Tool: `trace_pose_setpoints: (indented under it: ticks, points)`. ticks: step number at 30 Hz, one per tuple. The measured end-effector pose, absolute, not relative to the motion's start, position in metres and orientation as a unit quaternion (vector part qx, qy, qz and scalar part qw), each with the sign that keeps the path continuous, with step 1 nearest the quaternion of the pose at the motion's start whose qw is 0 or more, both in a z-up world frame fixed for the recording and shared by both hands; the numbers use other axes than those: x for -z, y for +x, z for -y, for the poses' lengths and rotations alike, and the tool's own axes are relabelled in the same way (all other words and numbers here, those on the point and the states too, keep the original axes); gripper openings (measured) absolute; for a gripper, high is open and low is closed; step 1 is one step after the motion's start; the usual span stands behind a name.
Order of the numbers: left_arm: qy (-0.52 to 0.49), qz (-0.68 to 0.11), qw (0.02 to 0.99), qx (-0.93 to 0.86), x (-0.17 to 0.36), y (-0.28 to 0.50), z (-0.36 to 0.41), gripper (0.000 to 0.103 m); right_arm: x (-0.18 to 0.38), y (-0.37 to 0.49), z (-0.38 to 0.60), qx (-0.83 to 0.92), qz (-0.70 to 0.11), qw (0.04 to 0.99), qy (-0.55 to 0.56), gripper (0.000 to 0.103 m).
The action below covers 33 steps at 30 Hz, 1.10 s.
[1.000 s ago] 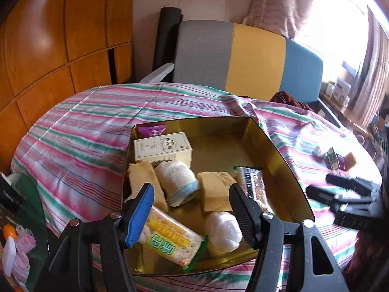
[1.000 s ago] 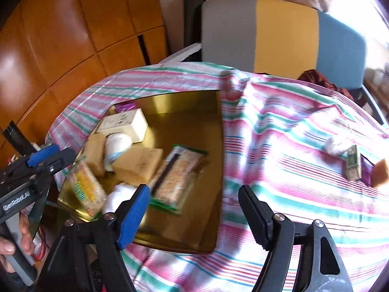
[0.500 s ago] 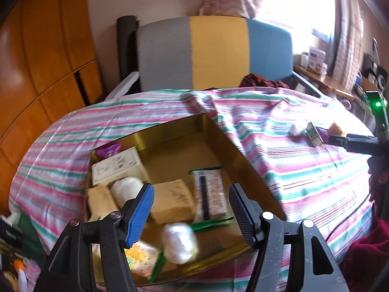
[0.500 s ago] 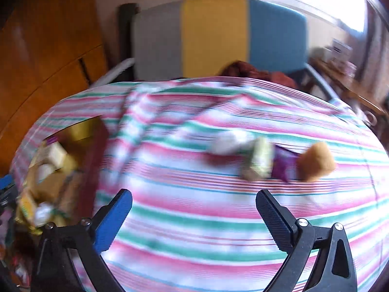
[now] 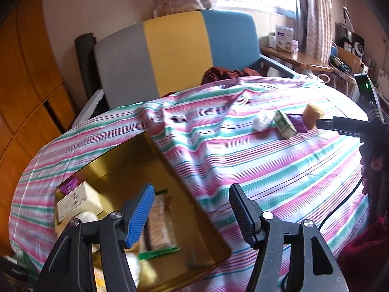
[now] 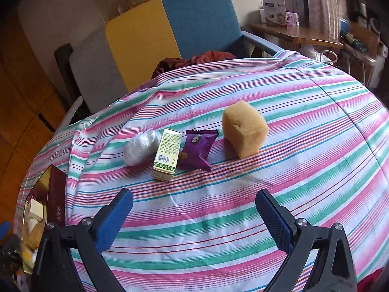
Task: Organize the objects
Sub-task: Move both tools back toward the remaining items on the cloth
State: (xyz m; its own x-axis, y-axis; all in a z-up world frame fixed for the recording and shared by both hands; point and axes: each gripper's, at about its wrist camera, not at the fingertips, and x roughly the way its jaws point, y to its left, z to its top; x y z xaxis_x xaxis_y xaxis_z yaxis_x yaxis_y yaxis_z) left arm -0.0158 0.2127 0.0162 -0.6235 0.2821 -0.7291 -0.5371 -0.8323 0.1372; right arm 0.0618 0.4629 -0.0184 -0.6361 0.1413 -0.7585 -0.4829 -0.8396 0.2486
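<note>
A striped cloth (image 6: 218, 219) covers the table. On it lie 4 things in a row: a white bundle (image 6: 141, 147), a small box (image 6: 167, 154), a purple packet (image 6: 197, 149) and a yellow sponge (image 6: 244, 129). The gold tin (image 5: 145, 170) has slid left since before. The right gripper (image 6: 194, 215), wide open and empty, hangs just in front of the row. The left gripper (image 5: 190, 213), half open and empty, hangs over the tin.

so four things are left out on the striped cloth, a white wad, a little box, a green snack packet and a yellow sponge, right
Not quite: the snack packet is purple, not green. The right wrist view shows it lying on the striped cloth between the little box and the yellow sponge, with the white wad at the far left.
</note>
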Motion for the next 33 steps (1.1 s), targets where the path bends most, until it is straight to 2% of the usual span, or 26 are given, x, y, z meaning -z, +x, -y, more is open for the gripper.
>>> trace_pose_setpoints:
  ticks: [5,20,25,33]
  points:
    - [-0.382,-0.178,0.253,-0.871,-0.008,-0.021,-0.238,0.065,0.018,0.065,-0.469,-0.873,-0.237,0.185,-0.385,0.102]
    - [-0.462,-0.128,0.306,-0.822,0.024,-0.073,-0.312,0.065,0.01,0.083,-0.492,-0.86,-0.303,0.209,-0.352,0.102]
    - [-0.439,-0.176,0.316,-0.823,0.032,-0.095,-0.361,0.065,0.007,0.095,-0.506,-0.854,-0.345,0.215,-0.325,0.102]
    - [-0.447,-0.178,0.359,-0.799,0.052,-0.144,-0.424,0.065,0.013,0.102,-0.52,-0.837,-0.396,0.208,-0.314,0.102]
